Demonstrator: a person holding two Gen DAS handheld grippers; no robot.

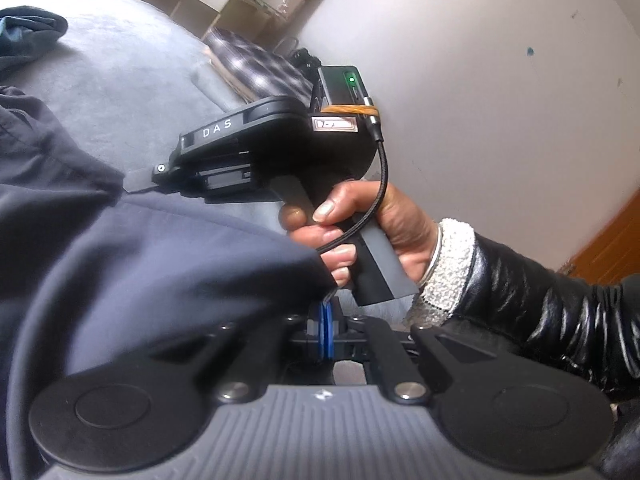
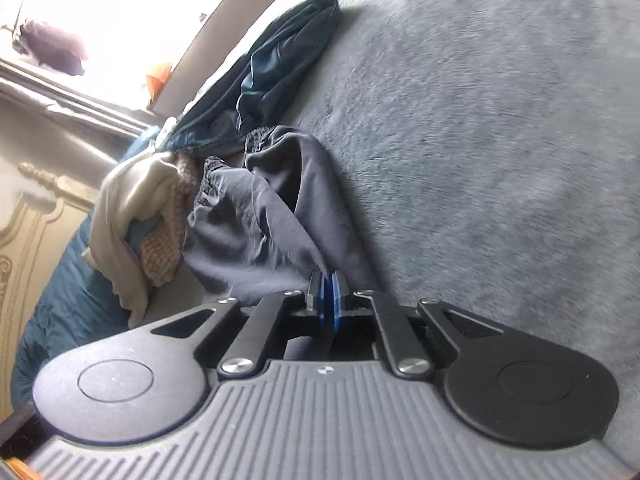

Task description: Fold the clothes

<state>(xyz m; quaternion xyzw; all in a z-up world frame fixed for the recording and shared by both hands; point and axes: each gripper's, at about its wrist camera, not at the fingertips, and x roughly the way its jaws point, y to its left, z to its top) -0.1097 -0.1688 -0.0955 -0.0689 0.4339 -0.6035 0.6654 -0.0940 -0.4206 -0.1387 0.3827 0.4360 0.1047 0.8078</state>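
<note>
On the grey bed [image 2: 480, 120], the dark garment [image 2: 256, 220] lies partly bunched, an edge pinched in each of my tools, left tool [image 1: 326, 320] and right tool [image 2: 329, 300] both clamped on cloth. Risk: thin fabric slipping free under uneven pull. Only the right view shows the clothes pile [image 2: 160, 208]; only the left shows my right hand [image 1: 360, 232].
</note>
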